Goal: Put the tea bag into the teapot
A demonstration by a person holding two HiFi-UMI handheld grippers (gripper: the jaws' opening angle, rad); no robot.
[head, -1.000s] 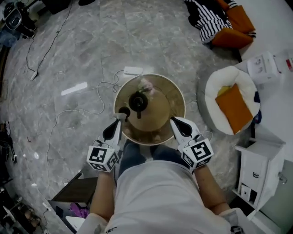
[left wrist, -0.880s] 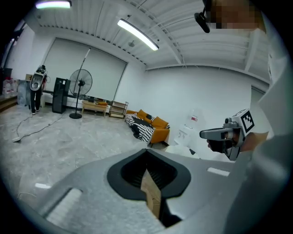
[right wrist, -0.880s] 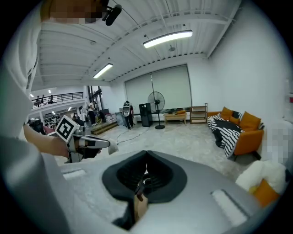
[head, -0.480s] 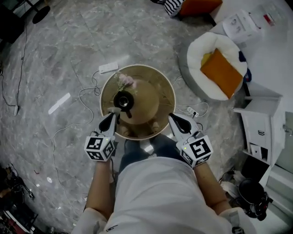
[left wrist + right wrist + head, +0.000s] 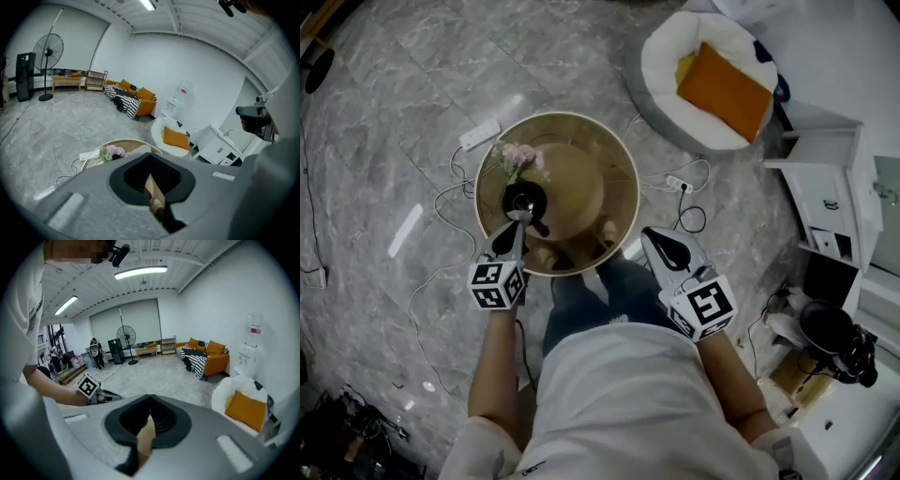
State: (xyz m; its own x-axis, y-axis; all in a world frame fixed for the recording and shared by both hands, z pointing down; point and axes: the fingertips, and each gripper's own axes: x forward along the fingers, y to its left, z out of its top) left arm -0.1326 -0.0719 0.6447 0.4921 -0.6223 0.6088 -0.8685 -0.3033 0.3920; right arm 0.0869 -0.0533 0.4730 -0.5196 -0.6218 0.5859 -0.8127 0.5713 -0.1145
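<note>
A black teapot (image 5: pixel 522 199) stands on the left part of a round gold-rimmed table (image 5: pixel 619 178), next to a small bunch of pink flowers (image 5: pixel 517 157). My left gripper (image 5: pixel 516 222) reaches over the table's near edge, its tips right at the teapot's near side. In the left gripper view the jaws meet at their tips, and only a tan strip shows below them. A small pale bit sits at those tips in the head view; I cannot tell what it is. My right gripper (image 5: pixel 653 235) hangs off the table's right front edge, shut, with no tea bag seen.
A white power strip (image 5: pixel 478 135) and cables lie on the marble floor behind and beside the table. A white round seat with an orange cushion (image 5: pixel 724 79) is at the back right, and a white cabinet (image 5: pixel 825 202) stands at the right. The person's legs are under the table's near edge.
The whole scene has slid left and up in the head view. My left gripper has moved up to the teapot. My right gripper stays off the table's right front.
</note>
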